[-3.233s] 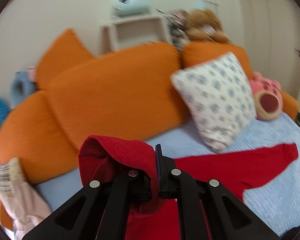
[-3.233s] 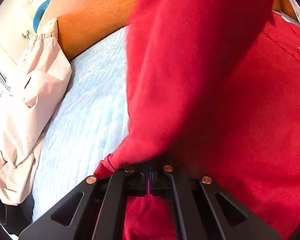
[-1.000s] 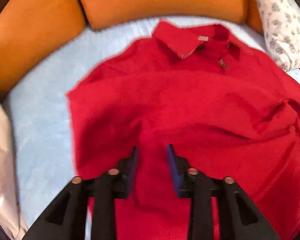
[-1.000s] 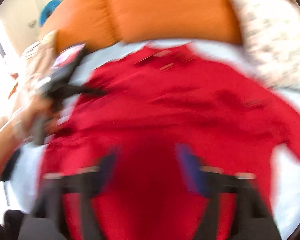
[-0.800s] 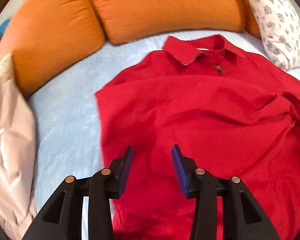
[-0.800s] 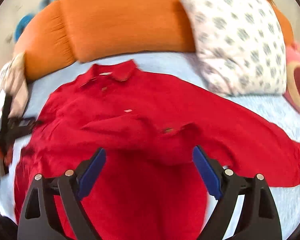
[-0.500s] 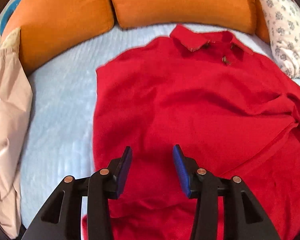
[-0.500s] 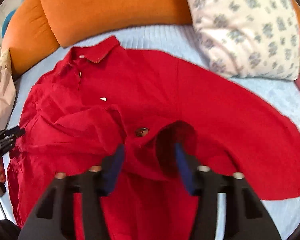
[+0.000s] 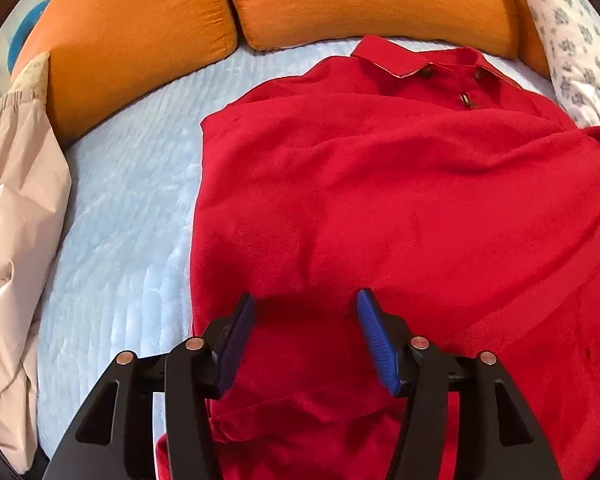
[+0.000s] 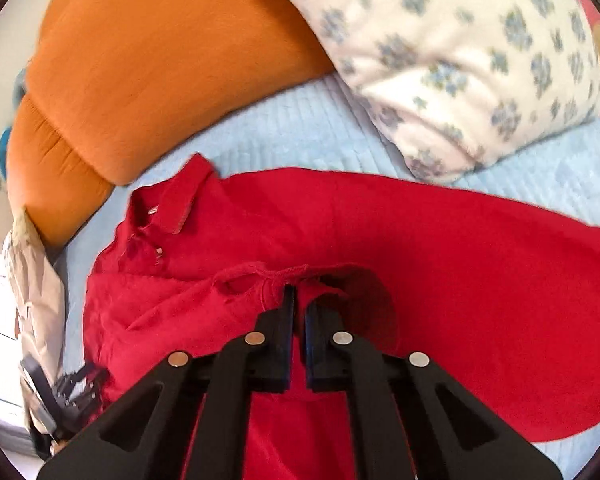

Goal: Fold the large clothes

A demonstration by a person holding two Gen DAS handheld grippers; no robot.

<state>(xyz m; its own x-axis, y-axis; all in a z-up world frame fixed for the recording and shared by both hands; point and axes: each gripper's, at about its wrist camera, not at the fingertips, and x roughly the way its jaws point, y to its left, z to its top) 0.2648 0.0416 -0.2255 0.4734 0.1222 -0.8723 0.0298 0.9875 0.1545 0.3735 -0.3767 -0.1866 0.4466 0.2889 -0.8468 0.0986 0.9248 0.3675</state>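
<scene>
The right hand-held gripper point(image 10: 296, 300) has just drawn its blue-padded jaws together, and they are clamped on a bunched cuff of the red collared button-up shirt point(image 10: 440, 280), a ridge of the cloth gathered up right at the tips. From that pinch the red fabric falls away on both sides, with one long sleeve stretched out to the right across the pale blue quilted bed cover point(image 10: 308, 128). The left hand-held gripper point(image 9: 306, 312) hangs just above the lower part of the shirt's body; its jaws stand apart, having just been opening wider, with nothing pressed between the pads and only flat red cloth below them. The shirt point(image 9: 380, 200) lies spread on the bed, collar point(image 9: 392, 58) pointing toward the far end, its left side folded in so that a straight edge runs down beside bare bed cover point(image 9: 120, 220). Two plump orange cushions point(image 9: 360, 0) stand along the far edge, just past the collar. A white pillow with a blue flower print point(image 10: 460, 52) leans near the shirt's right shoulder. A crumpled pale pink garment point(image 9: 16, 220) is heaped at the left edge of the bed, well apart from the shirt.
</scene>
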